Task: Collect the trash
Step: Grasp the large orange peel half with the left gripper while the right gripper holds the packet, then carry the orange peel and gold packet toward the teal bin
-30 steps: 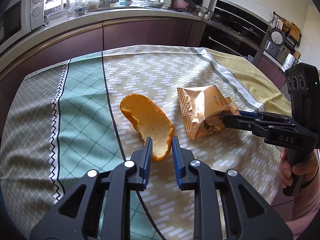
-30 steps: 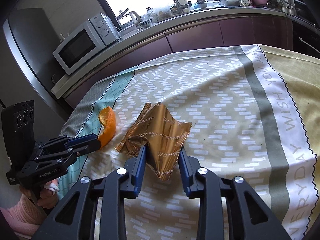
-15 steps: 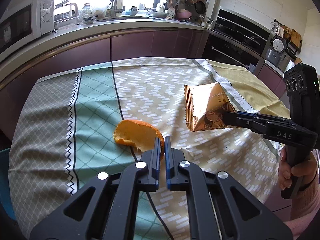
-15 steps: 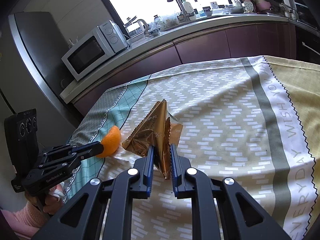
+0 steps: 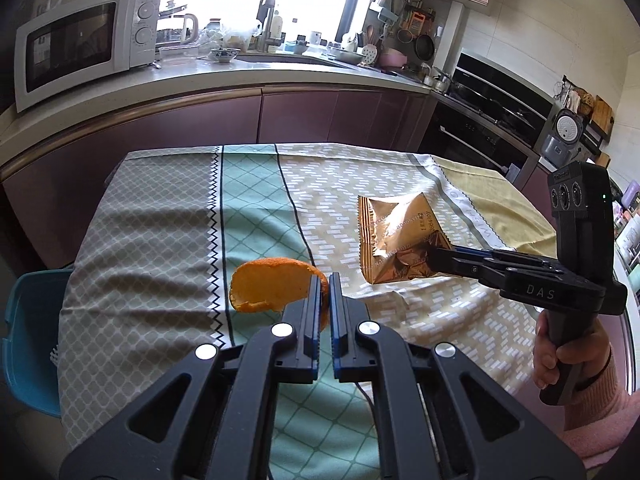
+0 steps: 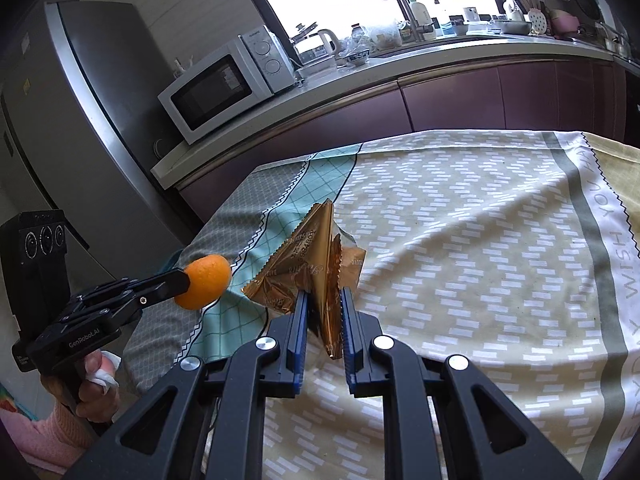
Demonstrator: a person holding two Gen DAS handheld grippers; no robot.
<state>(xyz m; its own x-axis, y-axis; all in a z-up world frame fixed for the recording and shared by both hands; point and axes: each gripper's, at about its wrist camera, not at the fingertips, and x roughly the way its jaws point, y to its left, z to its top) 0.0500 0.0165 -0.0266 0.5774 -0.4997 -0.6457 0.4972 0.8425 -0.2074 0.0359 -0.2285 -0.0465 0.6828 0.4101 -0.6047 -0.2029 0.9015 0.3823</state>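
Note:
An orange peel [image 5: 272, 290] hangs above the patterned tablecloth [image 5: 160, 248], pinched at its right end by my left gripper [image 5: 325, 284], which is shut on it. From the right wrist view the same peel [image 6: 204, 282] shows at the tip of the left gripper [image 6: 182, 278]. A crumpled gold foil wrapper [image 6: 316, 272] is clamped between the blue pads of my right gripper [image 6: 323, 300], lifted off the cloth. In the left wrist view the wrapper [image 5: 396, 240] sticks out from the right gripper [image 5: 434, 256].
A teal bin [image 5: 28, 336] stands beside the table's left edge. Beyond the table runs a kitchen counter [image 5: 240, 76] with a microwave [image 5: 84, 44]. A fridge [image 6: 60, 120] stands at the left. A hand in a pink sleeve [image 5: 572, 360] holds the right gripper.
Both grippers closed, the left on the orange peel and the right on the gold wrapper, then lifted them off the tablecloth and drew back toward the near side.

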